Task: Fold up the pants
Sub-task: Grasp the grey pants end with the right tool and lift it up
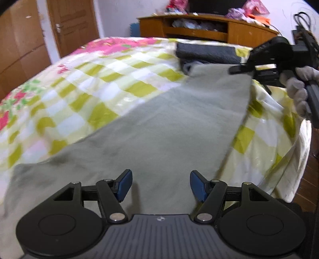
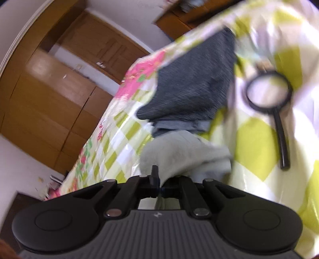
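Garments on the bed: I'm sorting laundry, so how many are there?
2. Grey-green pants stretch along the checked bedspread, far end pinched by the right gripper; dark folded garment lies beyond. Others may be hidden.

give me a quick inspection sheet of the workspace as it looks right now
surface: bed with a checked green and floral quilt, rumpled at the near edge.
job's things: light grey-green pants spread flat across the quilt.
clutter: dark grey folded garment beyond the pants; black magnifying glass lying on the quilt beside it.
grippers: left claw open, over the near end of the pants, gripping nothing; right claw shut on a bunched edge of the pants, held by a gloved hand.
cables: black cables by the wall at far right.
surroundings: wooden door, wooden cabinet piled with items.
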